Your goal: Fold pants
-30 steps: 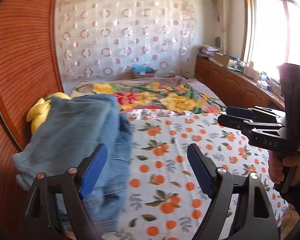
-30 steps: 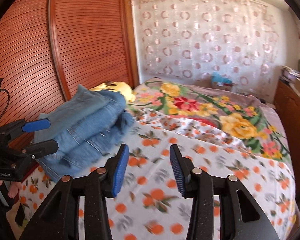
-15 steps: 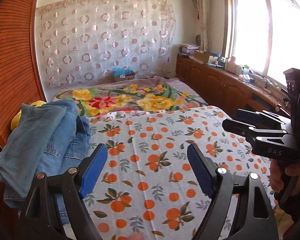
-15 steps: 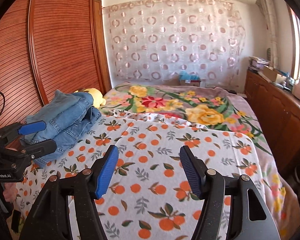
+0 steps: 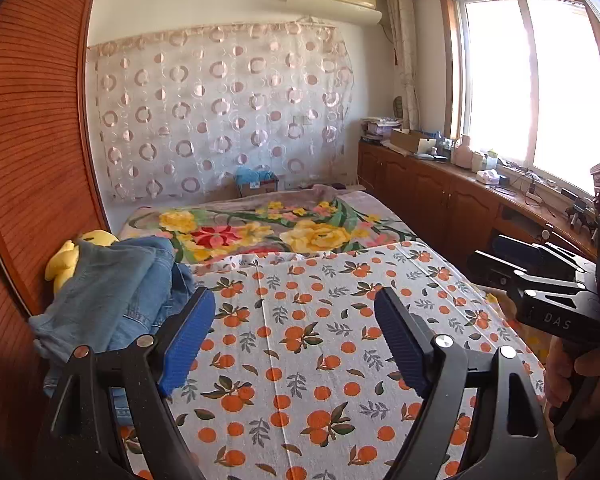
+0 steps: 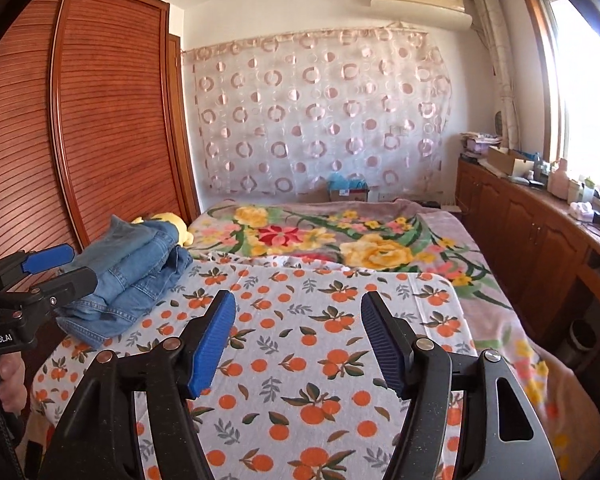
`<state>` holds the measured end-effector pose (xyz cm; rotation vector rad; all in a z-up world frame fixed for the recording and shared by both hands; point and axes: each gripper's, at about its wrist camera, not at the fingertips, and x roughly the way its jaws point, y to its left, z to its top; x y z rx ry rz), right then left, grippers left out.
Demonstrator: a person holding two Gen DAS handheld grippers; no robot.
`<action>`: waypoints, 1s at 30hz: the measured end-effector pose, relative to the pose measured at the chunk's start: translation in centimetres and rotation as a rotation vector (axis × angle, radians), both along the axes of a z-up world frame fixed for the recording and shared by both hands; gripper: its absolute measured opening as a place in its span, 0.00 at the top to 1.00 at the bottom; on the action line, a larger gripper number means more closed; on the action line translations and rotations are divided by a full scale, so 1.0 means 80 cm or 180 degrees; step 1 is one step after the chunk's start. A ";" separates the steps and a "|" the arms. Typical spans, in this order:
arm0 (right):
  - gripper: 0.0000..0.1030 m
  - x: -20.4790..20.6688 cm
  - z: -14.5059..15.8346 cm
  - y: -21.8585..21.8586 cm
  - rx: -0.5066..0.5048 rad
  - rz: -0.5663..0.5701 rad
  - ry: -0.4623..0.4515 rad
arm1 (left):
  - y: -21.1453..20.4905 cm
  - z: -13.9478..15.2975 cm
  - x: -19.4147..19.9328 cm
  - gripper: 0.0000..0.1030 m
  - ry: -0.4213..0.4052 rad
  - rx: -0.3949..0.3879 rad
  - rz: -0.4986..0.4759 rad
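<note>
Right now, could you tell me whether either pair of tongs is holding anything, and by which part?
Nothing is held. The left tongs and right tongs are both open and empty above the orange-print sheet; the folded blue denim pants lie apart.

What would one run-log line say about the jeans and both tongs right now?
jeans: folded, on bed by wardrobe | left tongs: open, empty | right tongs: open, empty, just widened | stage: fold done

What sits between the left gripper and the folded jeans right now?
Nothing visible. The left gripper is open and empty, with only bare orange-print sheet beside the jeans, which lie stacked by the wardrobe.
</note>
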<state>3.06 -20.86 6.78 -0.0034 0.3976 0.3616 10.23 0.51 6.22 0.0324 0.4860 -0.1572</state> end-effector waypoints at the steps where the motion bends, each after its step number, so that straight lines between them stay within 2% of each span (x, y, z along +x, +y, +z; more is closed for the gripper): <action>1: 0.35 -0.008 0.002 -0.001 0.0007 0.0001 -0.0022 | 0.001 0.003 -0.005 0.20 -0.0014 -0.0016 -0.0006; 10: 0.35 -0.067 0.002 -0.013 0.0035 -0.0036 -0.0138 | 0.006 0.023 -0.044 0.20 -0.0134 -0.0034 0.0065; 17: 0.35 -0.074 -0.011 -0.028 0.0102 -0.0093 -0.0128 | 0.012 0.015 -0.068 0.20 -0.0143 0.0005 0.0130; 30: 0.35 -0.090 -0.015 -0.034 0.0144 -0.0181 -0.0144 | 0.029 -0.007 -0.088 0.20 -0.0079 -0.0005 0.0274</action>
